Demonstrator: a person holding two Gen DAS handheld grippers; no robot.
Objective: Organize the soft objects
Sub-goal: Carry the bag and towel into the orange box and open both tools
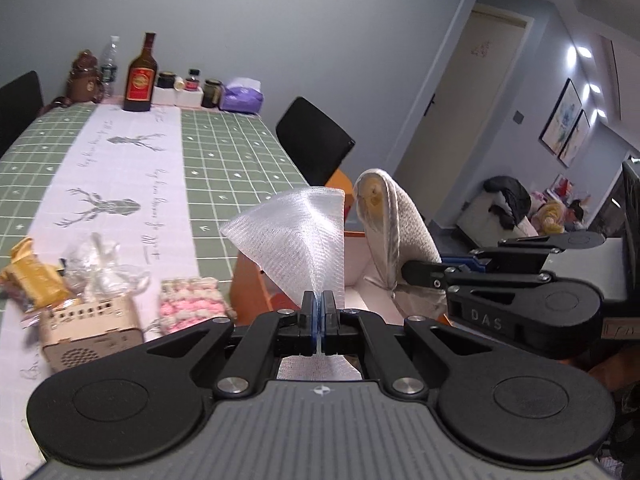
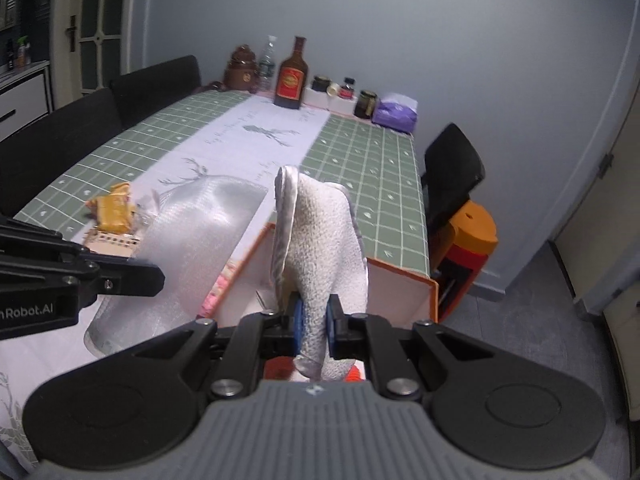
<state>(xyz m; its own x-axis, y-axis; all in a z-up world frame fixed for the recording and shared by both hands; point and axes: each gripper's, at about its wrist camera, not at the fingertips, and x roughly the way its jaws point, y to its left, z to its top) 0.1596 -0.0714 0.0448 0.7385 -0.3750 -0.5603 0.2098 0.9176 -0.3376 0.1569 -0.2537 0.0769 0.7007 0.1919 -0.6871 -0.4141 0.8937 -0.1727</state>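
My left gripper (image 1: 319,304) is shut on a white mesh cloth (image 1: 298,236) that fans upward above the orange box (image 1: 250,280). My right gripper (image 2: 314,320) is shut on a folded white terry towel (image 2: 320,236) held upright over the box's white inside (image 2: 384,292). The towel also shows in the left wrist view (image 1: 394,220), with the right gripper (image 1: 404,272) coming in from the right. The mesh cloth shows in the right wrist view (image 2: 188,248), held by the left gripper (image 2: 162,278). A pink and white knitted piece (image 1: 190,300) lies on the table beside the box.
A small wooden basket (image 1: 90,328) with plastic wrap and yellow packets (image 1: 32,276) stands at the left. Bottles (image 1: 140,76), jars and a purple tissue pack (image 1: 242,96) line the table's far end. Black chairs (image 1: 314,142) and an orange stool (image 2: 472,232) stand beside the table.
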